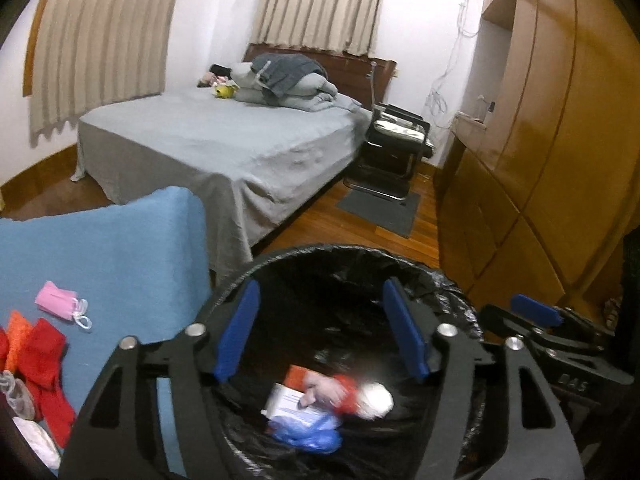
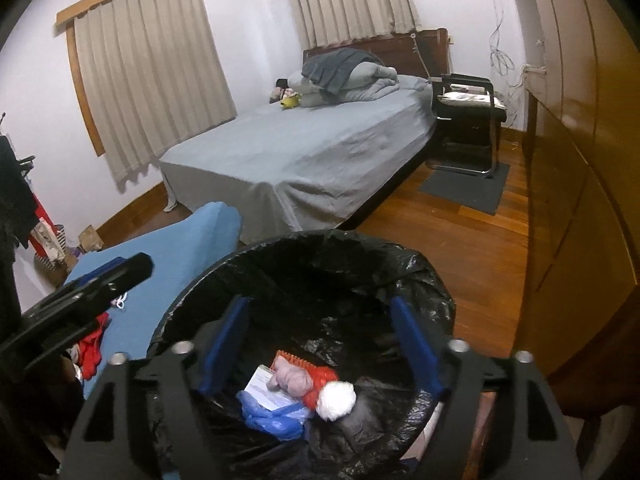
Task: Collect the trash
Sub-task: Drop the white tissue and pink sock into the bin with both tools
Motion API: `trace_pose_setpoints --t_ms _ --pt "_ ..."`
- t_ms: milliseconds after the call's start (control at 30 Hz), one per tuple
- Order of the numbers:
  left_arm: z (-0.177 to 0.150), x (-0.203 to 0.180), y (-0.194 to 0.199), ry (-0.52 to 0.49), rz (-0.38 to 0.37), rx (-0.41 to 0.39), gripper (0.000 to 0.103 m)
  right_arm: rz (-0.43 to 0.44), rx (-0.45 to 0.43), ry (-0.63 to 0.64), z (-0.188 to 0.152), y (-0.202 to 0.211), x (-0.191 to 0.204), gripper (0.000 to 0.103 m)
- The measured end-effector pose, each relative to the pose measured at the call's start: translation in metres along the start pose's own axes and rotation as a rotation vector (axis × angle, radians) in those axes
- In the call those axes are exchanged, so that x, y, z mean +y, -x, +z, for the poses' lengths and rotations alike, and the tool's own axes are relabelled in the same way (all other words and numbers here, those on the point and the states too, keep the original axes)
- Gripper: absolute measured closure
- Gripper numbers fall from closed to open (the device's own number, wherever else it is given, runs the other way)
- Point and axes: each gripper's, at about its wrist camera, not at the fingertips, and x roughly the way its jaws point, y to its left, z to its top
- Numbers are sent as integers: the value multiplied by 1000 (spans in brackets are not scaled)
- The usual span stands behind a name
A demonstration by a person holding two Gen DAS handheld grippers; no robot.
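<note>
A bin lined with a black bag [image 1: 360,256] [image 2: 344,240] stands below both grippers. Inside lie a white crumpled ball [image 1: 376,398] [image 2: 337,397], a blue plastic bag [image 1: 308,434] [image 2: 276,416], a white paper box [image 1: 290,402] [image 2: 266,392], a pinkish wad [image 2: 292,378] and an orange-red item [image 2: 316,370]. My left gripper [image 1: 320,332] is open and empty above the bin. My right gripper [image 2: 320,340] is open and empty above it too. A pink face mask [image 1: 60,304] lies on the blue cloth [image 1: 100,248] at left.
Red and orange cloth pieces [image 1: 40,360] lie on the blue cloth. A bed with grey sheet [image 1: 224,144] stands behind. A black chair [image 1: 396,140] is beside it. Wooden wardrobes [image 1: 540,160] line the right. A grey mat [image 2: 464,190] lies on the wood floor.
</note>
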Motion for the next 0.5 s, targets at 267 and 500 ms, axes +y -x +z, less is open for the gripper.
trace_pose_setpoints --t_ms 267,500 --pt "8 26 26 14 88 -40 16 4 -36 26 3 6 20 6" --pt "7 61 60 39 179 -72 14 71 -37 66 2 3 58 6"
